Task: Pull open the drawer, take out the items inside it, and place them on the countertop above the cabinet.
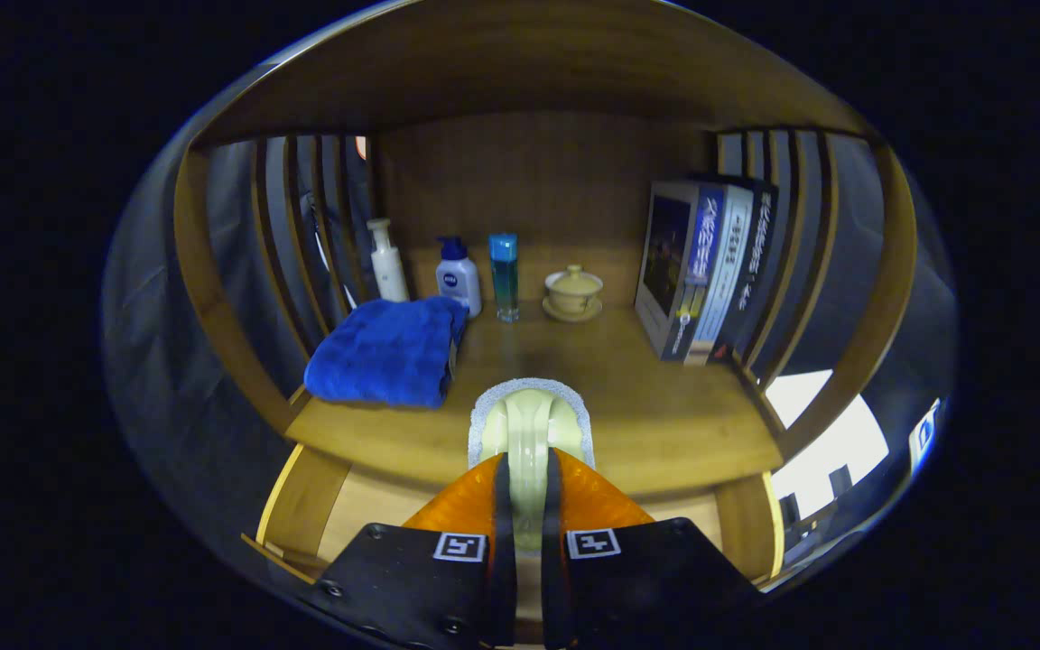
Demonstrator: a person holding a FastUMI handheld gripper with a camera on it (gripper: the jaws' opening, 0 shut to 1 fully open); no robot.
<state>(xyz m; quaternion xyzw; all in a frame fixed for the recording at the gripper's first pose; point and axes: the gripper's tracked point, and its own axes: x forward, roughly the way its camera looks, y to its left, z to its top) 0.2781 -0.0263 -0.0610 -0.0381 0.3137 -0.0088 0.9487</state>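
My gripper [527, 469] is shut on a pale green brush-like item [529, 420] with a whitish fuzzy rim; both fingers press its narrow body. The item's far end hangs over the front edge of the wooden countertop [664, 424], and I cannot tell whether it touches the wood. Below the fingers lies the open drawer [366, 515] with its light wooden bottom and yellow-edged side wall [281, 492]. The fingers hide most of the drawer's inside.
On the countertop a folded blue towel [389, 352] lies left of the item. Behind stand a white pump bottle [386, 262], a white bottle with a blue cap [458, 275], a tall teal bottle [504, 275] and a lidded cup on a saucer [572, 293]. Books [705, 271] lean at the right. Slatted sides enclose the shelf.
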